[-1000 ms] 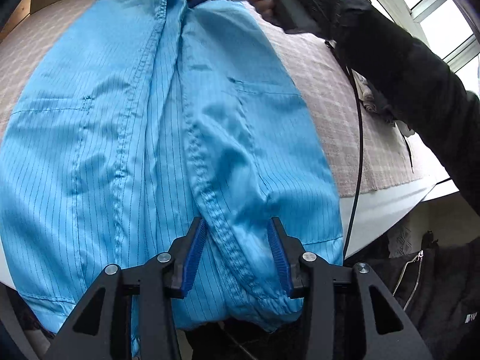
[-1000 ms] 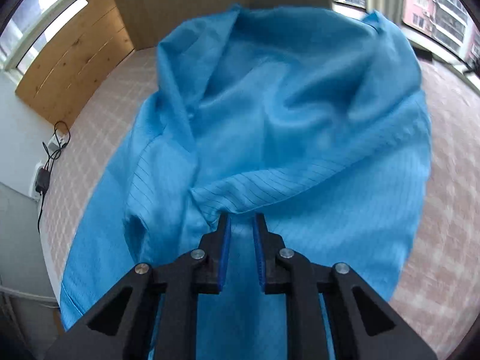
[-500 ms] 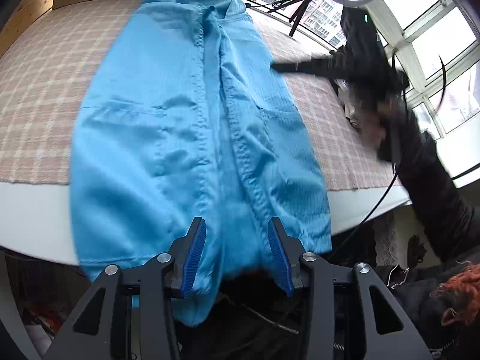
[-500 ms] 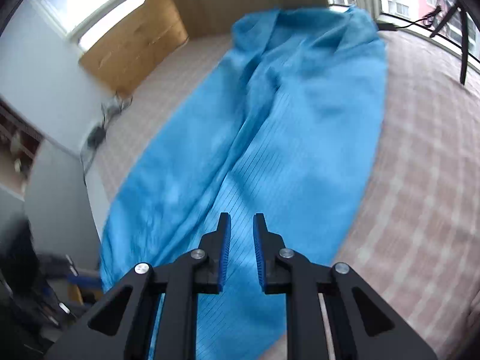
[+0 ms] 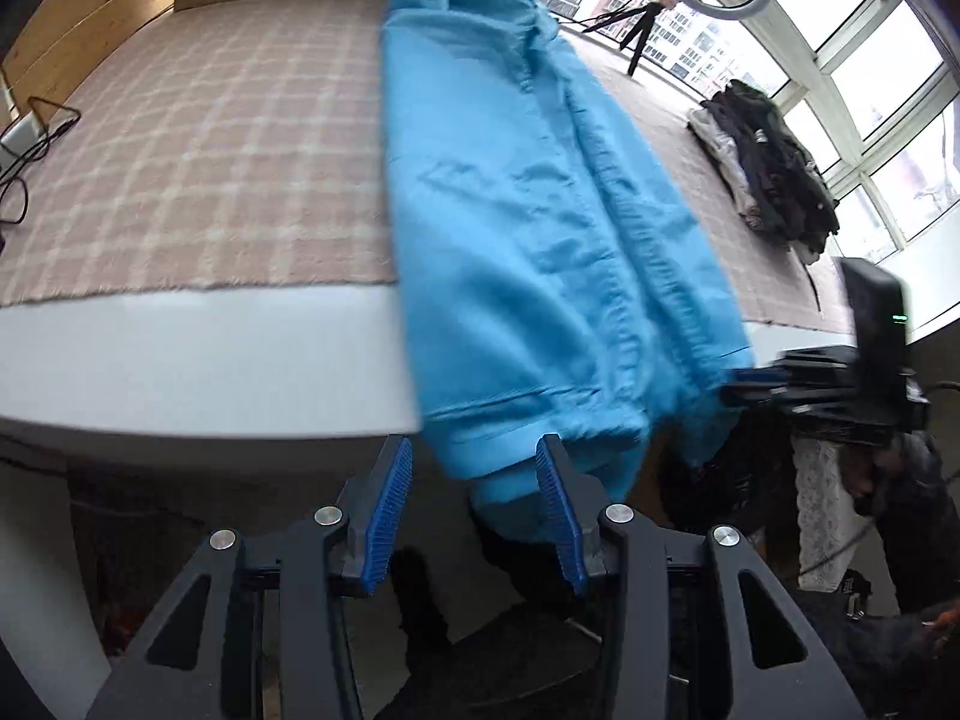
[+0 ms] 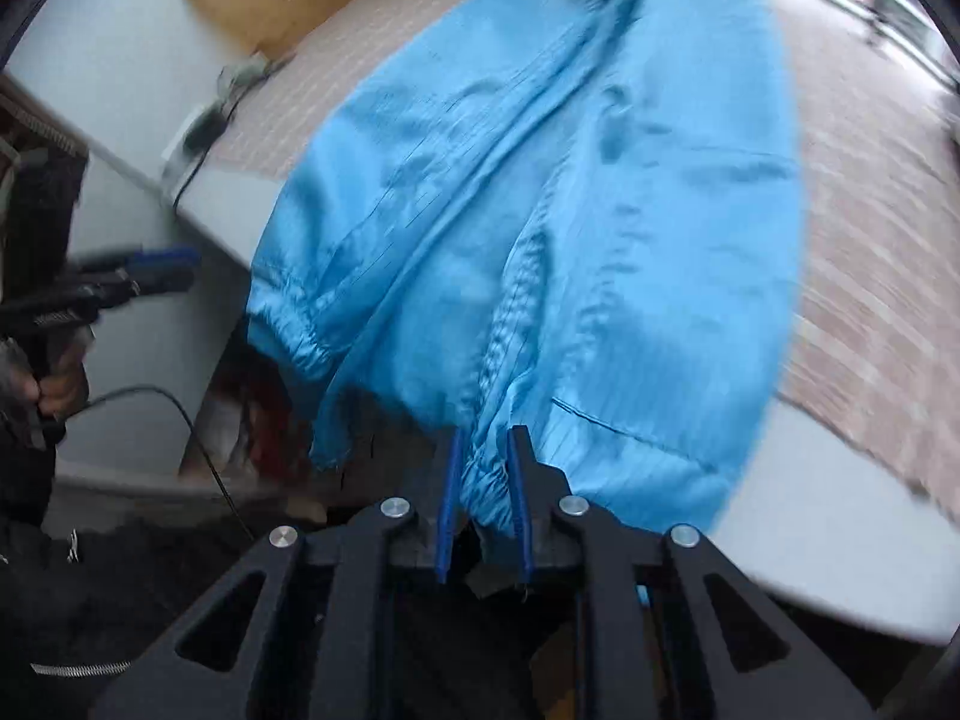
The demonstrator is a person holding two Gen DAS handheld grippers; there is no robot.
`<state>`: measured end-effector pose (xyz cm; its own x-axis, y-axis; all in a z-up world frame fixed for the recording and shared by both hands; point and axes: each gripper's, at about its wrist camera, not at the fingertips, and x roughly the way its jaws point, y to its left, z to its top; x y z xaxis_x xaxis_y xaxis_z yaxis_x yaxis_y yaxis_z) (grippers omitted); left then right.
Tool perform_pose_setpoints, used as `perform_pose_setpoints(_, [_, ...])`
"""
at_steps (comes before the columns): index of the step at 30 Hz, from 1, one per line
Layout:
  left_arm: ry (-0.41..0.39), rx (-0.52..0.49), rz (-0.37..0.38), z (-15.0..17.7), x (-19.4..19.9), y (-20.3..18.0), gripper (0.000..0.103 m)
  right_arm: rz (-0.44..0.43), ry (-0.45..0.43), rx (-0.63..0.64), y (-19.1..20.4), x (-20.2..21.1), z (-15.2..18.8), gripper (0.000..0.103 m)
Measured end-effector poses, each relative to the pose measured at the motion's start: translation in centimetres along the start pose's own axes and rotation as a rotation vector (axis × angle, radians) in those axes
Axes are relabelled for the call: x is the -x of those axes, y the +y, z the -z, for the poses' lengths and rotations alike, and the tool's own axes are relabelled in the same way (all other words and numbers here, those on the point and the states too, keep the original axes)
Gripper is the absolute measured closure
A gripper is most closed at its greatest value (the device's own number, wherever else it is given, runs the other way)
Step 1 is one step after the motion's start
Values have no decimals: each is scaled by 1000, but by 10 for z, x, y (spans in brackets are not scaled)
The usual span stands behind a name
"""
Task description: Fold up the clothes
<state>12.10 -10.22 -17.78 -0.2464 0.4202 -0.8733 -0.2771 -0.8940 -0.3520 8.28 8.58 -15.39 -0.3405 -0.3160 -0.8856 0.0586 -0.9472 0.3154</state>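
You're in the lay-out step: the blue garment is stretched lengthwise across the checked cover of the bed, collar end far, hem end hanging over the near white edge. No fold made yet, as far as I can judge.

Right gripper: jaws nearly together, clamped on the gathered hem of the garment. Fabric bunches between the blue pads, so that grip looks solid.

Left gripper: jaws standing apart, roughly half way. A bit of hem hangs between them, against the inner face of the right-hand pad, but nothing is squeezed. Treat it as not holding. Motion blur is heavy here, so contact with that pad is my best guess only.

In the left wrist view your right gripper shows at the garment's right hem corner; in the right wrist view the left one sits well off to the side, clear of the fabric.

Next move, my read:
- Get the left jaws onto the free hem corner and close them.
- With 2 corners held, tension the hem evenly so the front placket lies straight.
- Either slide the whole garment up onto the bed or carry the hem toward the collar for fold 1.

Watch: the fabric looks slick and thin, so a 1-sided pull will skew it.

Pile of dark clothes on the far right stays out of the way.
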Motion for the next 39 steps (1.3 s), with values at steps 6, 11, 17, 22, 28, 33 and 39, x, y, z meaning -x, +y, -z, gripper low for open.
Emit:
perform_pose_setpoints(6, [-26,-93,-11,-12,-14,-10,62,5,-167,-149,-6,28,-16,86])
perform_pose_setpoints(11, [-10,-137,-7,-21,-34,-19,62,-38,-108,-37,65,-32,-62,86])
perform_pose_setpoints(17, [17,-160,-6,-3,-44,-21,72,-47,17,38,101,-100,-80,86])
perform_pose_setpoints(22, [32,-128,-14,12,-43,-14,74,-38,79,77,103,-101,-67,86])
perform_pose_setpoints(28, [25,24,31,9,-44,9,70,-37,46,70,99,-85,-77,86])
perform_pose_setpoints(33, [41,19,62,11,-52,5,74,-30,53,75,102,-92,-76,86])
perform_pose_setpoints(39, [20,-4,88,10,-44,5,101,-39,50,104,115,-101,-80,86])
